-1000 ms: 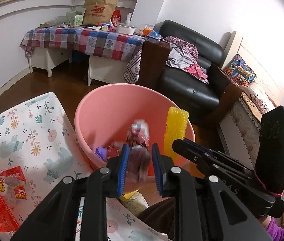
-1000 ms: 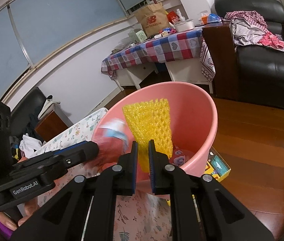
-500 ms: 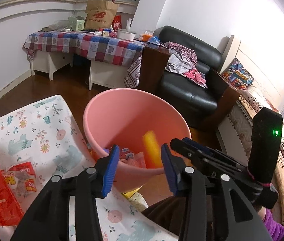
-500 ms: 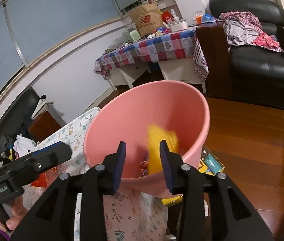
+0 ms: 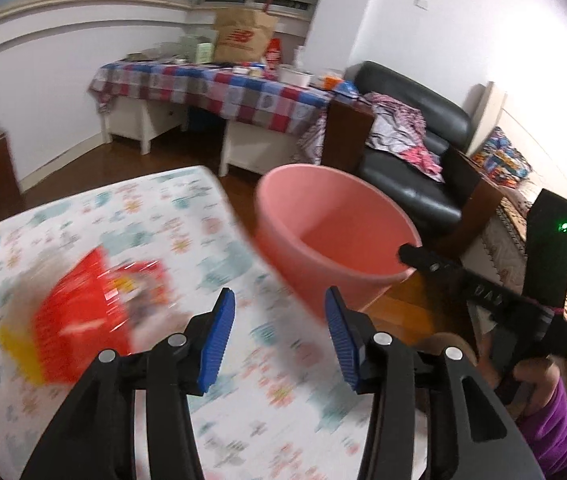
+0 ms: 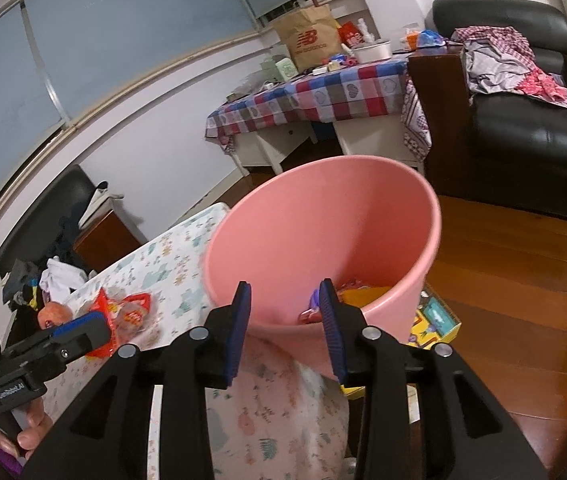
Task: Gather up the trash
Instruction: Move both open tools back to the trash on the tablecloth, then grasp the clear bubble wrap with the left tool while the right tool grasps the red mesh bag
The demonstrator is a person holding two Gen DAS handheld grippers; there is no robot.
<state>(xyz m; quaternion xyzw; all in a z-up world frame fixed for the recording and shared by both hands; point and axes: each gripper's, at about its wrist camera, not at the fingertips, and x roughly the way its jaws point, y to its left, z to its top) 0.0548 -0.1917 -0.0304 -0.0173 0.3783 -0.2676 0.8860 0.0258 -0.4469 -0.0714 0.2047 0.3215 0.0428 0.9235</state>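
Observation:
A pink bucket stands beside the floral-cloth table; it also shows in the left wrist view. Wrappers and a yellow foam net lie at its bottom. My right gripper is open and empty just over the bucket's near rim. My left gripper is open and empty above the table, right of a blurred red snack wrapper. That wrapper also shows in the right wrist view, beyond the left gripper's fingertip.
A checked-cloth table with a paper bag and clutter stands at the back. A black sofa with clothes is to the right. A colourful box lies on the wood floor behind the bucket. An orange fruit lies at the table's left.
Both grippers opened and dropped their loads, a wrapper and the yellow foam net, into the bucket. The left gripper then swung left over the table toward the red wrapper.

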